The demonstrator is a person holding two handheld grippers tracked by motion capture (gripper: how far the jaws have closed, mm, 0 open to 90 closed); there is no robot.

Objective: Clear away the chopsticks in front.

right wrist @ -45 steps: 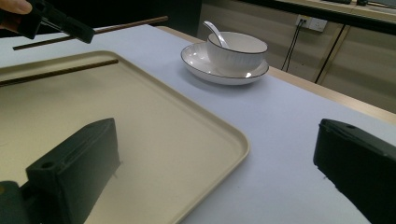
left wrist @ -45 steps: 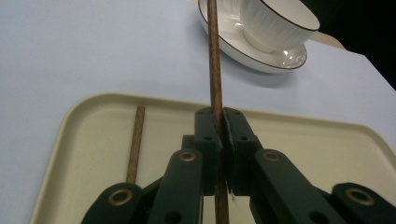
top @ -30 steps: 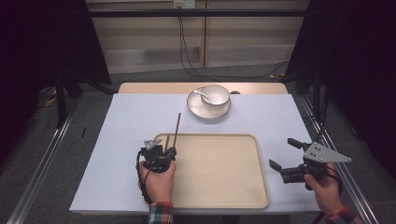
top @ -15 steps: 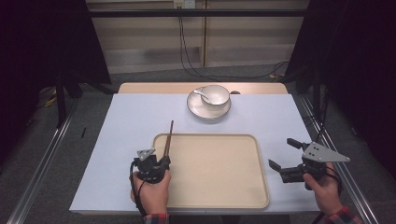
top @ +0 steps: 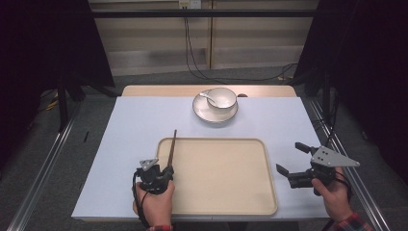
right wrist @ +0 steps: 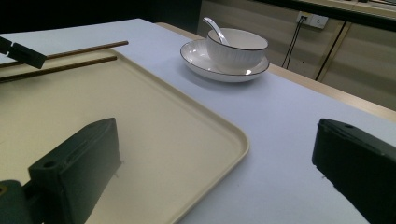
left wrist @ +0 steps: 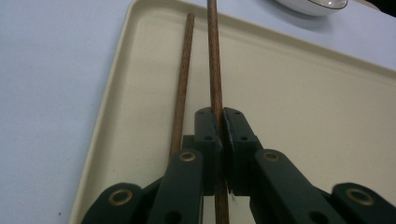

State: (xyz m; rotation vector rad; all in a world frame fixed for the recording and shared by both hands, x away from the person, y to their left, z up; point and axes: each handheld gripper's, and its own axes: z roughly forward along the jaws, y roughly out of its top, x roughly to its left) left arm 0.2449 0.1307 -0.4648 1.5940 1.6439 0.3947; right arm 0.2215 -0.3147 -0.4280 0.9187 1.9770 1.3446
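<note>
Lying in tray (left wrist: 303,116) one chopstick (left wrist: 182,79), left fingers (left wrist: 222,128) clamping another (left wrist: 214,56), right fingers (right wrist: 359,163) wide, spoon (top: 209,96) in bowl (top: 224,97)

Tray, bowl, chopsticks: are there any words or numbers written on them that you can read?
None: no words, numbers or labels can be read.
The tray, bowl, plate, spoon and chopsticks are all plain.
The wall socket has no marks that can be read.
</note>
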